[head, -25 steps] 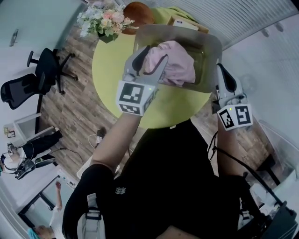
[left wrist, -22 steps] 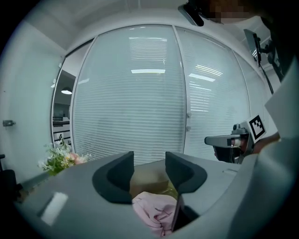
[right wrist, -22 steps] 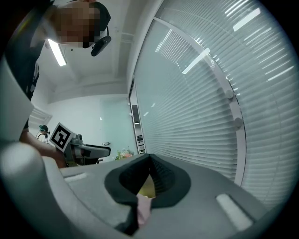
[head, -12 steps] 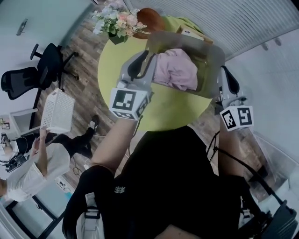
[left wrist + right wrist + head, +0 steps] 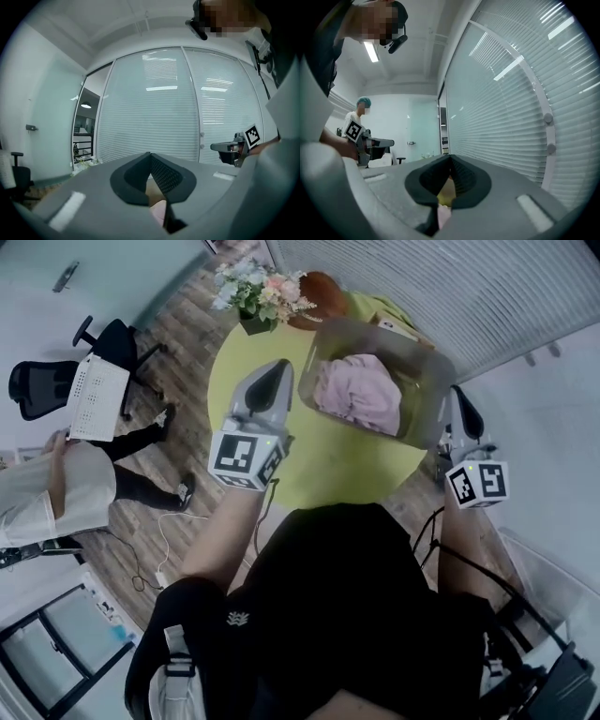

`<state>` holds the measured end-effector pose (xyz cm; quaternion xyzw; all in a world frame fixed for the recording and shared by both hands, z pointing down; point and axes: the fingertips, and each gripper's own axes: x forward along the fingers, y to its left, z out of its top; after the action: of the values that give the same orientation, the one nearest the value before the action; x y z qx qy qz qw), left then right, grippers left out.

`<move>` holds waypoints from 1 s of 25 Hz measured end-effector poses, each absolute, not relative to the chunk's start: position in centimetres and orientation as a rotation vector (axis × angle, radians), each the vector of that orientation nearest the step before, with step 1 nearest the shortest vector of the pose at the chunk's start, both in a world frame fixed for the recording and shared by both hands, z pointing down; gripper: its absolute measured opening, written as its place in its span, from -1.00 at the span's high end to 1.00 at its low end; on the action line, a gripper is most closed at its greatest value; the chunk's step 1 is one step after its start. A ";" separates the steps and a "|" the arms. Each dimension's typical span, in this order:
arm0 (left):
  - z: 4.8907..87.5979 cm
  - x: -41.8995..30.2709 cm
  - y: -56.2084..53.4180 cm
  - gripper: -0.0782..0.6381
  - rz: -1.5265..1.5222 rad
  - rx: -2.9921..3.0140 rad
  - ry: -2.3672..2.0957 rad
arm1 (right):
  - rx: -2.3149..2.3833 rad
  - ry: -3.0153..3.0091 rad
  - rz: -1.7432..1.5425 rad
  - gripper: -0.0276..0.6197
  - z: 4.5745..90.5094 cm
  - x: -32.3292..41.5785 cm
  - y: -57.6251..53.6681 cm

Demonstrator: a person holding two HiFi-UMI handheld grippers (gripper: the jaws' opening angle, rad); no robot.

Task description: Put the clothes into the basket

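In the head view, a pink garment [image 5: 356, 395] lies bunched inside the translucent grey basket [image 5: 427, 381] on the round yellow-green table [image 5: 328, 465]. My left gripper [image 5: 277, 369] hovers just left of the basket's rim, jaws shut and empty. My right gripper [image 5: 457, 395] is at the basket's right side, off the table's edge. In the left gripper view the pads of that gripper [image 5: 150, 155] meet with nothing between them. The right gripper view shows its jaws [image 5: 450, 159] closed too, holding nothing.
A flower bouquet [image 5: 258, 292], a brown round object [image 5: 323, 287] and a wooden box [image 5: 394, 324] stand at the table's far side. A person [image 5: 52, 488] holding a white perforated basket [image 5: 94, 399] stands at the left, near an office chair [image 5: 47, 381]. Blinds wall the right.
My left gripper has let go of the pink garment, drawn back out of the basket to the left and shut. The garment now rests in the basket. A person has walked in at left.
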<state>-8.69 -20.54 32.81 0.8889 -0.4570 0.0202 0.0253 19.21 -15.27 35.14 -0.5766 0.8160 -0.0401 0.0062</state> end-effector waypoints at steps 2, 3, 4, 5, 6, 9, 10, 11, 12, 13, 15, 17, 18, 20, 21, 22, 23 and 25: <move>33.1 -9.7 -19.9 0.76 0.064 2.732 -1.435 | -1.800 2.579 -0.113 0.91 35.3 18.7 -15.0; 33.3 -10.2 -19.6 0.76 0.064 2.721 -1.446 | -1.798 2.595 -0.103 0.91 35.4 18.4 -15.0; 33.5 -10.6 -19.3 0.76 0.063 2.709 -1.457 | -1.798 2.610 -0.094 0.91 35.4 18.1 -14.9; 33.7 -11.1 -19.1 0.76 0.061 2.696 -1.466 | -1.800 2.620 -0.088 0.91 35.4 17.8 -14.9; 33.9 -11.4 -19.0 0.76 0.060 2.685 -1.472 | -1.804 2.627 -0.087 0.91 35.4 17.6 -14.8; 34.3 -12.3 -18.6 0.76 0.053 2.679 -1.485 | -1.811 2.633 -0.082 0.91 35.7 16.9 -14.6; 34.4 -12.5 -18.6 0.76 0.051 2.681 -1.487 | -1.813 2.633 -0.081 0.91 35.8 16.7 -14.5; 34.5 -12.7 -18.7 0.76 0.050 2.684 -1.486 | -1.816 2.632 -0.083 0.91 36.0 16.5 -14.5; 34.6 -12.9 -18.9 0.76 0.051 2.685 -1.483 | -1.821 2.630 -0.086 0.91 36.2 16.3 -14.6; 34.8 -13.1 -19.2 0.76 0.053 2.686 -1.479 | -1.826 2.629 -0.090 0.91 36.3 16.1 -14.7; 35.1 -13.2 -19.7 0.76 0.059 2.687 -1.474 | -1.832 2.630 -0.102 0.91 36.8 16.0 -15.0; 35.1 -12.9 -19.7 0.76 0.062 2.685 -1.480 | -1.825 2.638 -0.108 0.91 37.2 16.2 -14.9; 35.1 -12.8 -19.4 0.76 0.058 2.684 -1.486 | -1.817 2.641 -0.106 0.91 37.2 16.4 -14.7; 35.0 -12.5 -18.6 0.76 0.046 2.683 -1.494 | -1.806 2.641 -0.097 0.91 37.3 16.7 -14.1; 35.0 -12.4 -18.3 0.76 0.042 2.684 -1.494 | -1.804 2.638 -0.092 0.91 37.2 16.8 -13.8; 35.0 -12.3 -18.2 0.76 0.040 2.685 -1.493 | -1.804 2.635 -0.089 0.91 37.2 16.9 -13.7; 35.1 -12.4 -18.2 0.76 0.040 2.684 -1.492 | -1.804 2.633 -0.088 0.91 37.2 16.9 -13.7; 35.2 -12.5 -18.8 0.76 0.043 2.683 -1.487 | -1.805 2.635 -0.092 0.91 37.3 16.7 -14.2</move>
<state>-12.51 -18.79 35.20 0.8740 -0.4843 0.0140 0.0370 16.70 -14.22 37.28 -0.5649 0.8242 -0.0287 -0.0268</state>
